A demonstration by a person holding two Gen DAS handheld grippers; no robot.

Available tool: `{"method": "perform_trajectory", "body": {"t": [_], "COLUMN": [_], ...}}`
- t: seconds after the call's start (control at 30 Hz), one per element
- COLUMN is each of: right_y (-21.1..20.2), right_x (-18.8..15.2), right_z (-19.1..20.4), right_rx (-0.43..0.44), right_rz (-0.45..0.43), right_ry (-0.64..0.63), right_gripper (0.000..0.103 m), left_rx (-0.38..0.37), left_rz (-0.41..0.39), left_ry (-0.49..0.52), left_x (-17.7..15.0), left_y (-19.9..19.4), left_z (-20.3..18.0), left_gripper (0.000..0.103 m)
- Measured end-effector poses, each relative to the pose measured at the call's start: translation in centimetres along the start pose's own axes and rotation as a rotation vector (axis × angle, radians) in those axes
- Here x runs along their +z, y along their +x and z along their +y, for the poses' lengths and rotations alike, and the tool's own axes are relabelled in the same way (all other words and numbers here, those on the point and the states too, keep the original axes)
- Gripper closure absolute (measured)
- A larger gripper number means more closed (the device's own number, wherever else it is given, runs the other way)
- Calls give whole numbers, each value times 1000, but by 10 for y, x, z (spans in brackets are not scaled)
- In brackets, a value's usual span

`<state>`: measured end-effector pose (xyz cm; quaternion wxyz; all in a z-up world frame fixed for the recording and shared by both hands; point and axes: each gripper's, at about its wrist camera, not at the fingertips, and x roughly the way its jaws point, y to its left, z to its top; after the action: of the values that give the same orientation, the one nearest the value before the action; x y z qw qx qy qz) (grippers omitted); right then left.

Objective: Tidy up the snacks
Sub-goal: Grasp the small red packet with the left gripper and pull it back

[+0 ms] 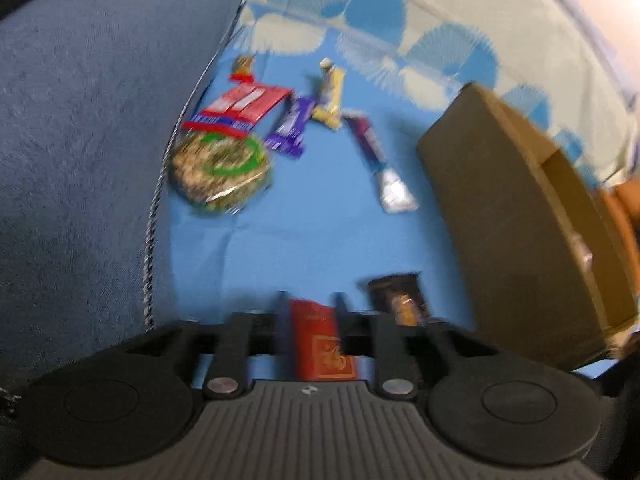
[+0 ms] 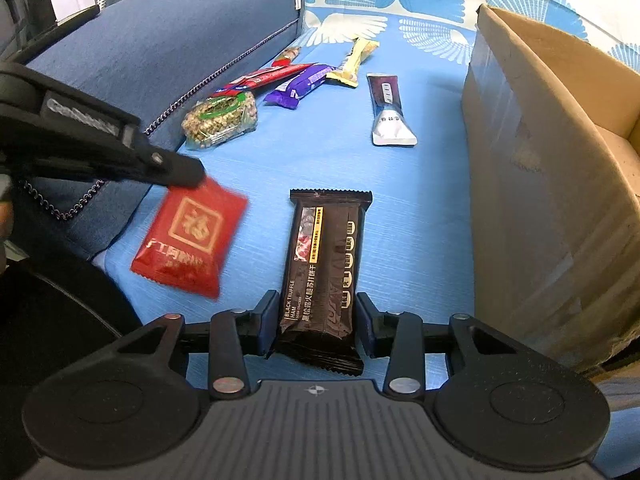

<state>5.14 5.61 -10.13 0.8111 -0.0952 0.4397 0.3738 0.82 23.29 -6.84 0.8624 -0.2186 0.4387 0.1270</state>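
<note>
Blue patterned sheet (image 2: 420, 208) covers a sofa seat; darker blue cushion (image 2: 160, 40) runs along its left edge, open cardboard box (image 2: 540, 160) sits at the right edge.

Left hand-held gripper (image 1: 310, 322): closed on a red packet (image 2: 192, 236), pinched at one corner. Packet hangs tilted, seemingly just above the sheet near the cushion edge.

Right hand-held gripper (image 2: 316, 320): fingers straddle the near end of a black cracker pack (image 2: 326, 264); pads look beside the wrapper rather than pressing it, small gaps either side. Reads as open, poised to close. Pack lies flat, mid-seat, lengthwise away from the camera.

Far end of the seat, untouched: round nut bag (image 2: 220, 118) against the cushion, red bar (image 2: 264, 76), purple bar (image 2: 300, 84), yellow bar (image 2: 354, 62), purple-and-silver sachet (image 2: 388, 110) lying apart toward the box.

Progress, as judged: early. The box interior is barely visible from either view, so cannot tell what is already inside. One snack is lifted, one about to be gripped, five left on the sheet.

Room: wide bare sheet between black pack and sachet, and between pack and box wall. The box wall stands tall, so both packets would need lifting over its rim. Left gripper sits close to the cushion edge; little slack that side.
</note>
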Motion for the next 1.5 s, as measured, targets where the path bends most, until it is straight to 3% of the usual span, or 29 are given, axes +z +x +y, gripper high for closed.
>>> {"method": "perform_trajectory", "body": {"t": [0.03,0.13,0.27,0.4,0.63,0.73,1.0,1.17,1.33,1.5], "right_y": [0,1,1,1,2,2,0,-3,-10,-12], "right_x": [0,-1,-1,-2,-1,-2,-5,-5,-3,-4], "right_z": [0,1,4,5,5,7,9,11,12,12], "right_rx": [-1,-5,-14,-17,-20,-25,-41,-52,-57,-78], "right_rz": [0,-2,-5,-4,-4,-7,-28,-46,-78,-84], "right_ry": [-1,-6,-19,-21,-30,-39,-69,-80,-78,-77], "right_gripper": [59,59,58,58,58,58,61,61,62,62], "left_rx": [12,27,3,13,92,115,72,38,31,24], "left_rz": [6,18,56,146,178,179,140,103,76,86], "left_ry": [-8,-10,101,198,305,325,258,232,237,139], "left_x": [-1,-2,-5,-9,-18,-20,-17,-16,-18,-14], "left_y": [1,1,6,21,31,32,24,14,8,8], "left_z": [2,3,-13,-29,-44,-46,-36,-30,-31,-15], "left_gripper": [50,50,48,43,44,51,64,78,82,81]}}
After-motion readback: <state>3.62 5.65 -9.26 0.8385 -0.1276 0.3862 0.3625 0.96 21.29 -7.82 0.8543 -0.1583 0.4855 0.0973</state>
